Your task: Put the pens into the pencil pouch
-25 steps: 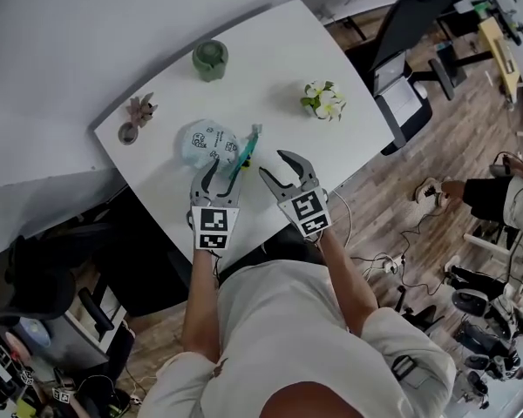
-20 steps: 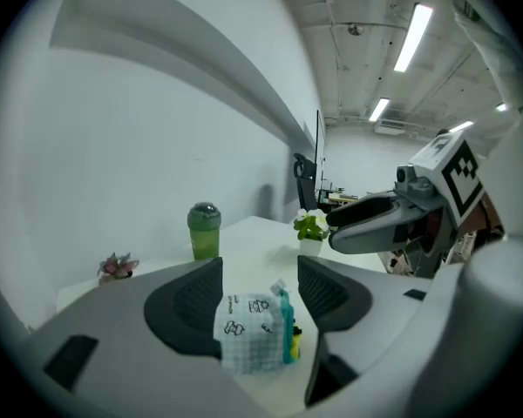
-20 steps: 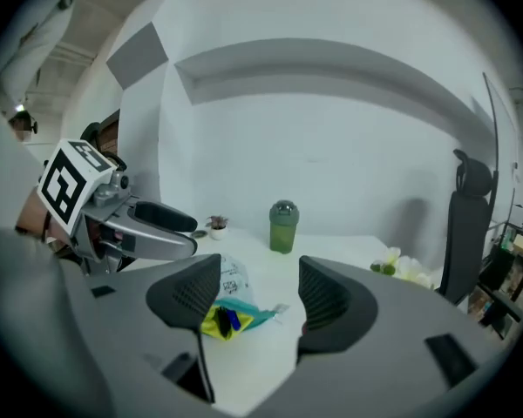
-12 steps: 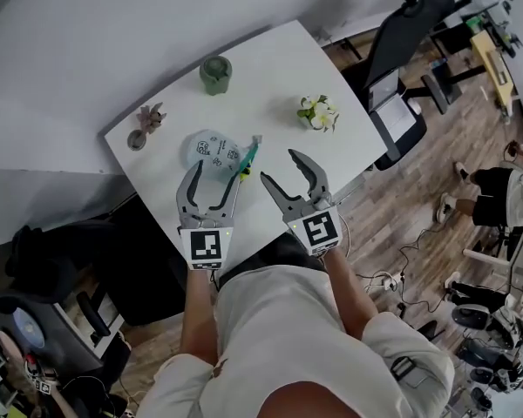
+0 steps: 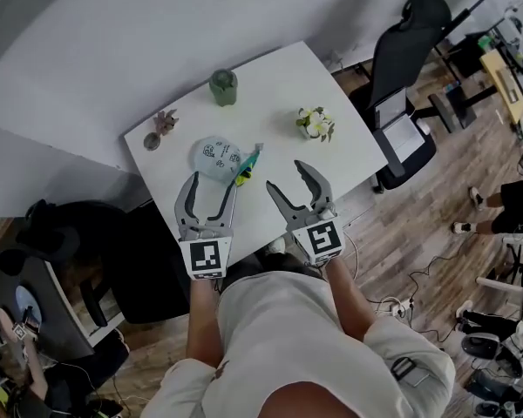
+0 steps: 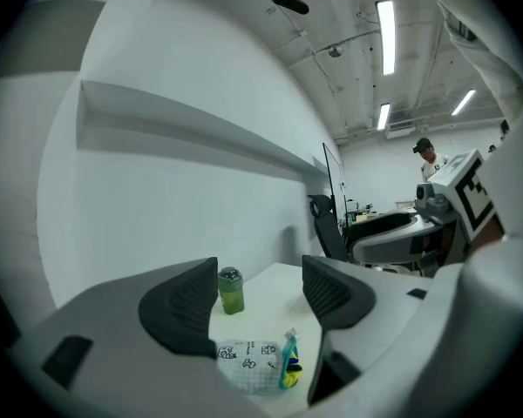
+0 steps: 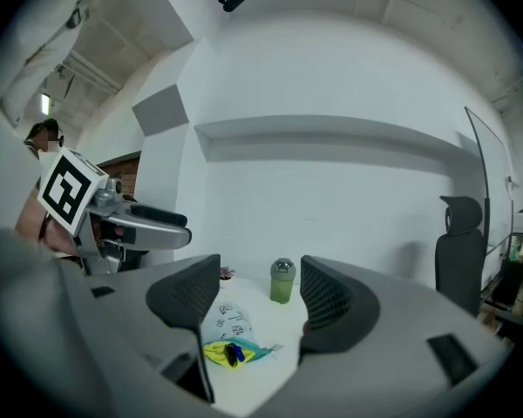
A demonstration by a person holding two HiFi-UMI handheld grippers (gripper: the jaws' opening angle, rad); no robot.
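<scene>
The pencil pouch (image 5: pixel 214 157) is laid near the middle of the white table (image 5: pixel 270 85), its teal-edged mouth turned to the right, and the pens (image 5: pixel 243 169) are seen as yellow and dark ends bunched in that mouth, not fully sunk inside. Both tools are held above the near edge of the table, well apart from the pouch: the left gripper (image 5: pixel 212 182) is spread wide with nothing between its jaws, and the right gripper (image 5: pixel 286 176) is likewise spread and empty. If the pens are to be seated deeper, the pouch body would best be steadied from the left while the ends are nudged in from the right, since the soft pouch is likely to slide. A green cup (image 5: pixel 223 86) is set at the far edge, a small plant (image 5: pixel 162 124) at the far left, and a flower pot (image 5: pixel 315 123) to the right; none is judged to obstruct. An office chair (image 5: pixel 403 55) is parked beyond the table's right side.
</scene>
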